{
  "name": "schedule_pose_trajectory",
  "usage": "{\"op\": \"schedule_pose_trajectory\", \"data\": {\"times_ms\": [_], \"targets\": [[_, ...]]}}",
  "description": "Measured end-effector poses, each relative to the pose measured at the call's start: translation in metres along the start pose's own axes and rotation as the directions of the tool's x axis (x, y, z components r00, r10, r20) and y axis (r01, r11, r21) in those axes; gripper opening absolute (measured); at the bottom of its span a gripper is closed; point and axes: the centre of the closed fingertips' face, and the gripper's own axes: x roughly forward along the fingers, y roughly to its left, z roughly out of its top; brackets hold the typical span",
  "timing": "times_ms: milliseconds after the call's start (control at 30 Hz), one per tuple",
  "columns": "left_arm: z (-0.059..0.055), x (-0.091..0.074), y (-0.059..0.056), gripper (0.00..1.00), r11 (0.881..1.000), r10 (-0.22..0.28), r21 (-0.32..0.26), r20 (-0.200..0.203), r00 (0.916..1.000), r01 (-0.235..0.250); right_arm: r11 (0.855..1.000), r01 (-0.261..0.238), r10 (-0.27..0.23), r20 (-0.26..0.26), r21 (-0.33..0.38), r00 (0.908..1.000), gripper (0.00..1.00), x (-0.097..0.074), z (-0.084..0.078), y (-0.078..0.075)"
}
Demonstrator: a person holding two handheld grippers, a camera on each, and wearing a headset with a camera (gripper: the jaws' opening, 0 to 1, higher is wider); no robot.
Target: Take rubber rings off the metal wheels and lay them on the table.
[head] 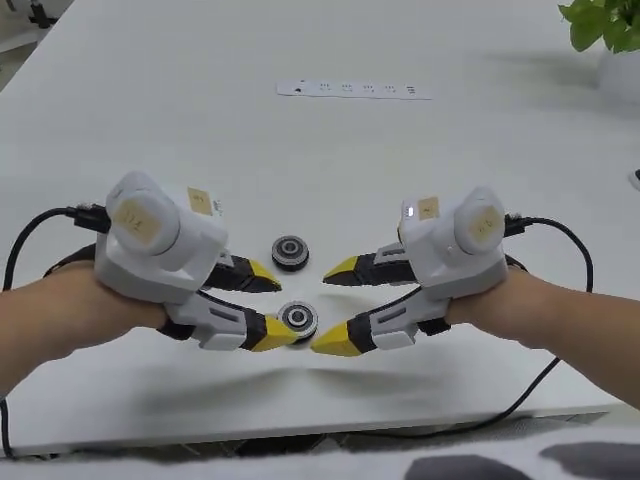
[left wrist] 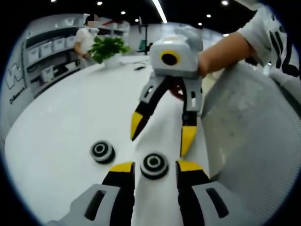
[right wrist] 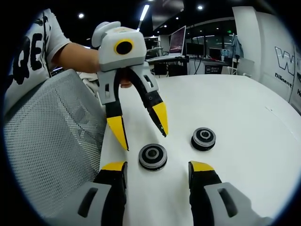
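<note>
Fingers (head: 262,334) on both grippers stand wide open, holding nothing. Low in the centre of the head view, the left gripper (head: 281,310) and right gripper (head: 319,312) face each other across the near wheel (head: 297,319), flat on the worktop (head: 300,150). The far wheel (head: 290,252) lies just above it in the frame. Each wheel appears to wear its black rubber ring (right wrist: 153,166), so this looks like the approach. Next, I judge, one gripper must pinch the wheel steady while the other catches the ring's edge.
</note>
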Motion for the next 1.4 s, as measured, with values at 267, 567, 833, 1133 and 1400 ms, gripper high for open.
{"op": "schedule_pose_trajectory", "data": {"times_ms": [267,567,833,1133,1400], "targets": [[-0.002,0.009,-0.003,0.28,1.000,-0.018,0.011,-0.016,0.9997,0.018,1.000,-0.004,0.004,-0.003,0.001,1.0000,0.49,0.001,-0.002,0.001],[-0.005,0.014,0.001,0.17,0.999,0.011,0.036,-0.028,0.9995,-0.010,1.000,0.000,0.000,-0.004,0.010,1.0000,0.49,0.001,-0.004,0.000],[-0.006,0.016,0.003,0.14,0.998,0.031,0.057,-0.015,0.9994,-0.030,1.000,0.001,-0.001,-0.003,0.012,1.0000,0.48,0.002,-0.003,0.000],[-0.006,0.016,0.004,0.14,0.998,0.037,0.041,0.020,0.9991,-0.038,1.000,-0.003,0.003,-0.001,0.016,1.0000,0.46,0.006,-0.002,0.004],[-0.006,0.015,0.003,0.15,0.998,0.038,0.050,0.032,0.9988,-0.040,1.000,0.002,-0.002,0.004,0.029,1.0000,0.42,0.010,-0.001,0.005]]}}
